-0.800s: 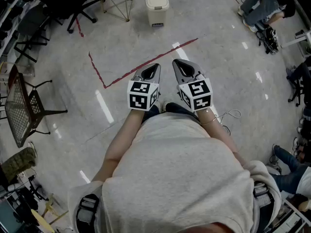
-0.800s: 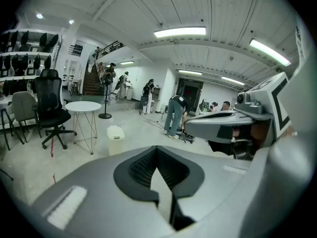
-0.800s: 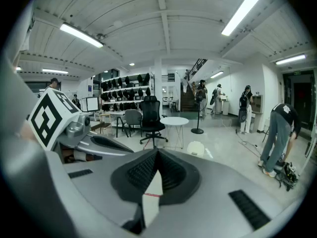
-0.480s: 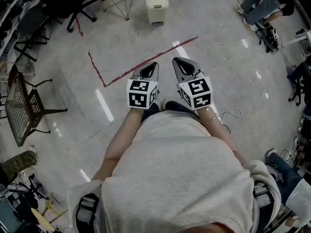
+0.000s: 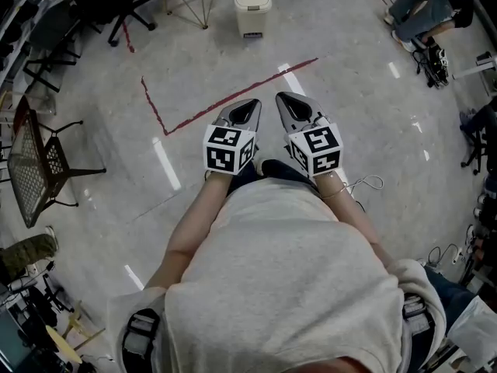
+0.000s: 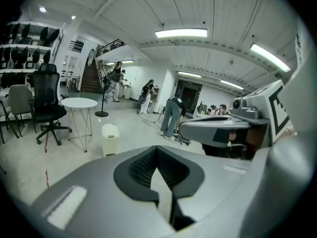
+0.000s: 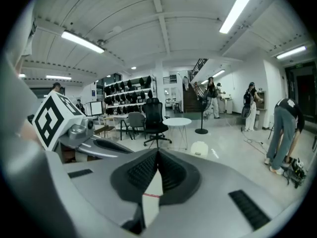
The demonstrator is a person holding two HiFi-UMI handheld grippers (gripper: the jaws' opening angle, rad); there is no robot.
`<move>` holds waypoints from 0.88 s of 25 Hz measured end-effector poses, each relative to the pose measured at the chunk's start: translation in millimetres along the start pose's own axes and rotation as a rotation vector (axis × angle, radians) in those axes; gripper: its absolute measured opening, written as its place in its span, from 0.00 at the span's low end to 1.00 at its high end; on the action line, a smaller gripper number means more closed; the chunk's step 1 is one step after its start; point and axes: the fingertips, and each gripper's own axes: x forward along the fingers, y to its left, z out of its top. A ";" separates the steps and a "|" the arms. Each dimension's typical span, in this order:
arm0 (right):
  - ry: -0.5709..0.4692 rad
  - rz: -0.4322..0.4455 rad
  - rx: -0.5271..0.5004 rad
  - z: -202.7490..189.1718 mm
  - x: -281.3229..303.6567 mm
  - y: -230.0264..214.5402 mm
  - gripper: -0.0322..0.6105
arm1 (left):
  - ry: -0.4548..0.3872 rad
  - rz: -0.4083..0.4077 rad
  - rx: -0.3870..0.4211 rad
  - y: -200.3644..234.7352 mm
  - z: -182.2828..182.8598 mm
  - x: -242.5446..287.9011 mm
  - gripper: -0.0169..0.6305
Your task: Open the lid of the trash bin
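Both clenched on nothing, my left tongs [image 5: 248, 107] and right tongs [image 5: 282, 99] point toward the trash bin [image 5: 252, 10], well ahead, slightly nearer the left.

I see bright, even light from ceiling tube lamps [image 6: 181, 32]; glare streaks on floor [image 5: 166, 164] left of left gripper [image 5: 250, 104]; fisheye edges dark.

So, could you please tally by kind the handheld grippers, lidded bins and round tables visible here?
2 grey two-jaw grippers with marker cubes: left gripper, right gripper
1 beige plastic trash bin, lid down
1 white round table on thin wire legs
Total: 4
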 end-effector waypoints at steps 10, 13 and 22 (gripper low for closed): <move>0.008 -0.006 0.070 -20.4 -7.2 -22.4 0.06 | 0.007 0.059 -0.040 -6.6 -13.2 8.3 0.04; 0.017 0.007 0.079 -20.1 2.6 -23.8 0.06 | -0.016 0.081 -0.065 9.6 -3.2 12.8 0.04; 0.029 -0.022 0.090 -3.0 69.9 -65.8 0.06 | -0.025 0.078 -0.043 68.5 34.9 62.3 0.04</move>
